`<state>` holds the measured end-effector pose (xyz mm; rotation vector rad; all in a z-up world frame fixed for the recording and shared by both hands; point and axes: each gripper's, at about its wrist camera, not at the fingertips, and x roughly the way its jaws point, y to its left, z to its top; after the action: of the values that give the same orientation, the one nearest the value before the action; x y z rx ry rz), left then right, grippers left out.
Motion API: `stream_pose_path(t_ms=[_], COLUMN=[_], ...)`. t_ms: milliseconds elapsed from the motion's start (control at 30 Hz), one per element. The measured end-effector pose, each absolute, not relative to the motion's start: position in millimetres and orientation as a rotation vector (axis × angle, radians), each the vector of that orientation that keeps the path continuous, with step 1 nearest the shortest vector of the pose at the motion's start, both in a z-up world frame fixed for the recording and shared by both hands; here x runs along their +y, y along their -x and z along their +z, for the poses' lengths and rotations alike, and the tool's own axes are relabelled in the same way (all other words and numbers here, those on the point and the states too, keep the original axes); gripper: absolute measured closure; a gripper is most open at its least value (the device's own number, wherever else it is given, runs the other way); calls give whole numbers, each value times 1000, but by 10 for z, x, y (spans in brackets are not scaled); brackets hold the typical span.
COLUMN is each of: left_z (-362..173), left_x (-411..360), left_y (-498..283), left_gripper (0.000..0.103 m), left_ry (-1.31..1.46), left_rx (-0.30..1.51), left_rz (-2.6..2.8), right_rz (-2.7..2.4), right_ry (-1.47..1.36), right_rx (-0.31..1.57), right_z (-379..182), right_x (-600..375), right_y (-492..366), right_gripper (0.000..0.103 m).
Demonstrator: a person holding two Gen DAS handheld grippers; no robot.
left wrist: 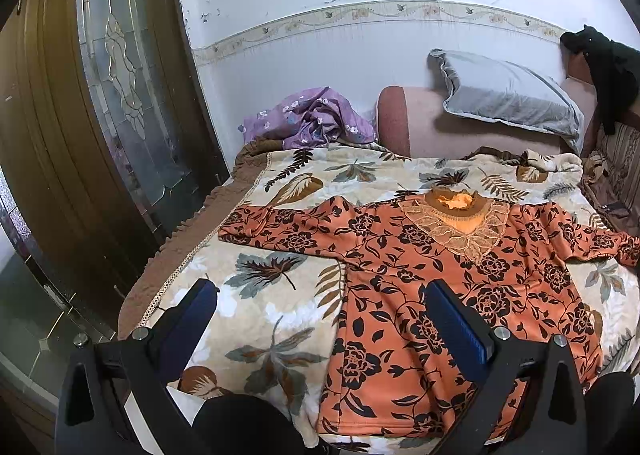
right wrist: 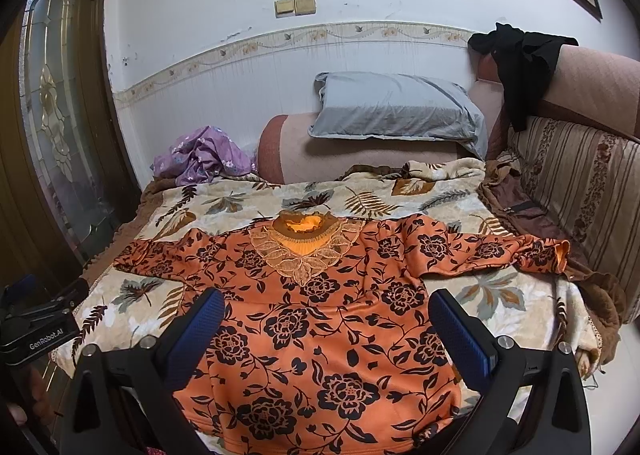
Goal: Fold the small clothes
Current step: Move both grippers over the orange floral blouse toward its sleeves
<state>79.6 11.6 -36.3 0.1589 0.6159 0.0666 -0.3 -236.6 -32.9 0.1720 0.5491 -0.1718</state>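
Even soft indoor light, weak shadows, sharp centre, strong fisheye bending and dark vignette at corners, slight glare on frosted glass door panel [left wrist: 120, 67]

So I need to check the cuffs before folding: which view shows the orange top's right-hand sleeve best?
The right wrist view: the sleeve lies fully in frame, cuff opening visible. In the left wrist view it runs to the picture's edge, cuff cut off and distorted.

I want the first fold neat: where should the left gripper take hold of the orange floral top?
Probably the cuff of the sleeve on the left side of the orange floral top, coming in from the outer bed edge. That sleeve lies flat and straight on the leaf-print blanket, so its end is free to pinch and carry across the body. The left gripper is open.
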Motion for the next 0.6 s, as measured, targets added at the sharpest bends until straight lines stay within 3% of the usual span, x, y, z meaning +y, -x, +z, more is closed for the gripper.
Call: stream_pose_path(t_ms=[600], left_z=[-530], left_x=[7], left_y=[-1136], left_gripper=[0], left_ry=[-197], left_rx=[642], left_rz=[82], right_rz=[-203], right_ry=[-208], right_rx=[584], right_z=[-496], right_x=[-2597], right_y=[-481], right_gripper=[0])
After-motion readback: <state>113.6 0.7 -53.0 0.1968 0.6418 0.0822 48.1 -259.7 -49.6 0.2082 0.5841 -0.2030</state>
